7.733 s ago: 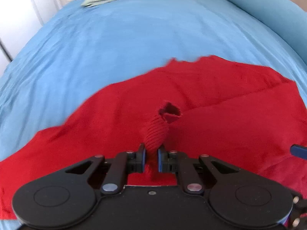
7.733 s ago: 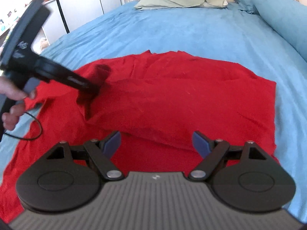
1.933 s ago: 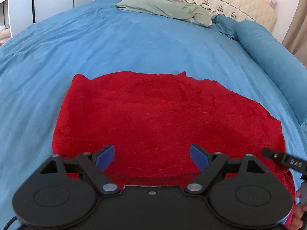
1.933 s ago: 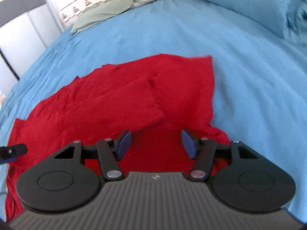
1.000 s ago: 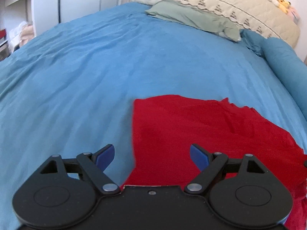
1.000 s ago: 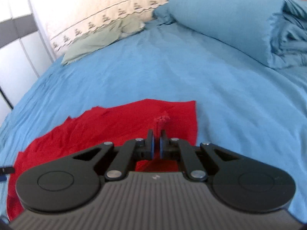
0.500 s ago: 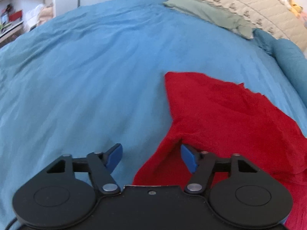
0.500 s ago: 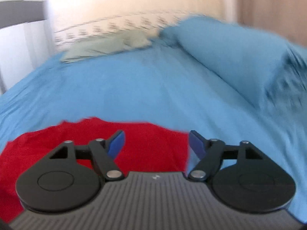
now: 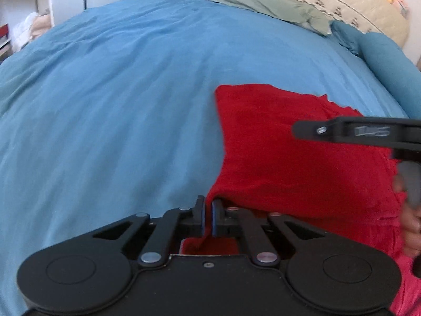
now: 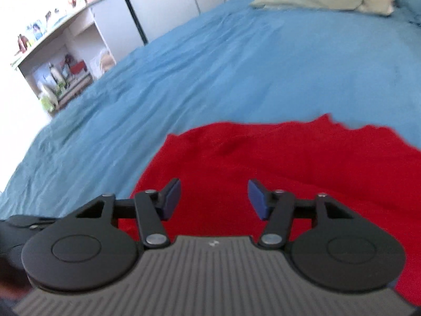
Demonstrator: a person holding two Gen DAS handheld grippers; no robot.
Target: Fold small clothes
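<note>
The left gripper [image 9: 208, 217] pinched the red cloth's [image 9: 289, 158] near corner on the bed [image 9: 118, 105]; the right gripper [image 10: 213, 197] hovered above, jaws wide.

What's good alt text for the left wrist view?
The left gripper is shut on the near left corner of a red garment lying on a blue bedspread. The right gripper's black body reaches in over the garment from the right.
</note>
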